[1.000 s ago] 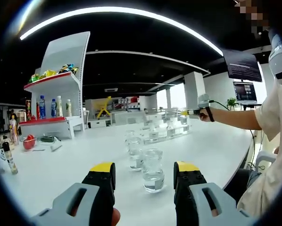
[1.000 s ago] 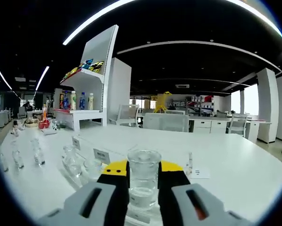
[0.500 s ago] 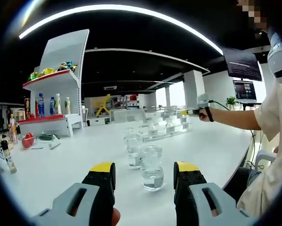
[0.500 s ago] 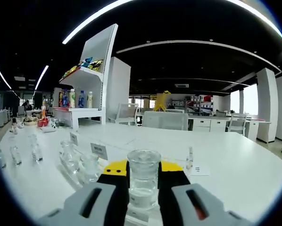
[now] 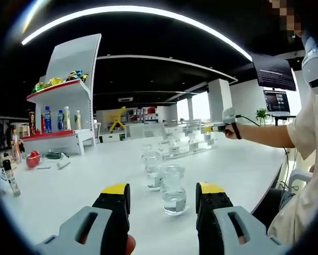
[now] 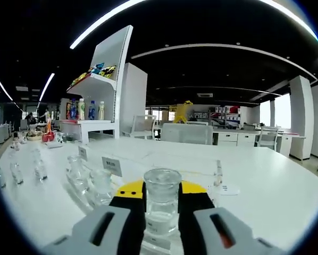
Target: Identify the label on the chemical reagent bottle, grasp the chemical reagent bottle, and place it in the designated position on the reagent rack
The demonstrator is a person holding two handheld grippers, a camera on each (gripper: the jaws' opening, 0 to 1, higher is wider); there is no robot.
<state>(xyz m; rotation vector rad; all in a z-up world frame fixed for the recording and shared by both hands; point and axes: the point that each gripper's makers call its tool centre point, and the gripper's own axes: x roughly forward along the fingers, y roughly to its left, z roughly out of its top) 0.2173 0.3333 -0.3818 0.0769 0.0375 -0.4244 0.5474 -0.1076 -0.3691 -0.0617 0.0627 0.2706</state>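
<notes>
At lower centre, our right gripper (image 6: pixel 161 204) pinches a clear reagent bottle (image 6: pixel 161 199). Our left gripper (image 5: pixel 162 197) stands spread around another glass bottle (image 5: pixel 174 189) on the white table (image 5: pixel 84 186).

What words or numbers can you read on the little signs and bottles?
None can be read.
White label card on the reagent rack: dark marks, too blurred.
Second card behind it: too small.
Paper slip on the table: blurred.
Drink bottles on the shelf: labels too small.
Glass bottle in the right gripper: no readable label.
</notes>
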